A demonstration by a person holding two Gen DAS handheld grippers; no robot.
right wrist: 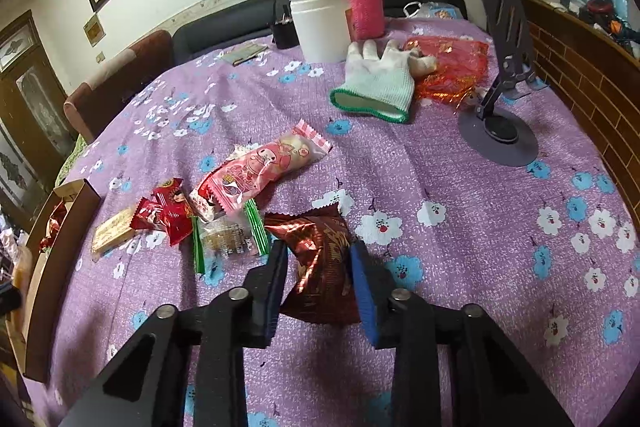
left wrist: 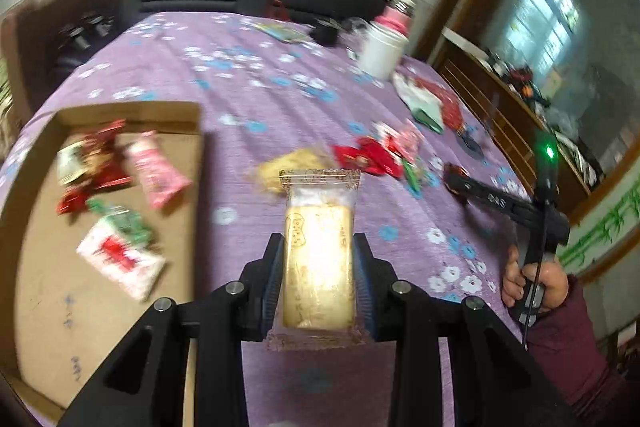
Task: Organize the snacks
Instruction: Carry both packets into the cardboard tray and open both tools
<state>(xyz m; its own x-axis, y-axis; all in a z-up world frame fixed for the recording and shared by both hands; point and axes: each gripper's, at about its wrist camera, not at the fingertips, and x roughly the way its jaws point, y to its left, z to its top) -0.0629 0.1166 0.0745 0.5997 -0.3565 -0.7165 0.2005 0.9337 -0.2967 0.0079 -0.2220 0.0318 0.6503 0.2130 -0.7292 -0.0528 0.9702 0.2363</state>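
Left gripper (left wrist: 319,247) is clamping a flat rectangular golden biscuit pack (left wrist: 319,259) in clear crinkly film, carrying it above the purple floral tablecloth (left wrist: 260,95), just right of the shallow cardboard box (left wrist: 48,267). The box is holding several glossy wrappers, blurred. Right gripper (right wrist: 319,255) is pinching a crumpled dark-red foil pouch (right wrist: 324,267) at the near edge of the snack pile (right wrist: 224,211) on the cloth, beside a green-edged clear packet (right wrist: 228,239). A knit glove (right wrist: 376,83) is lying farther back from the pile.

Left claw (left wrist: 318,267) is clamped on something, and right claw (right wrist: 318,267) likewise pinches its load.
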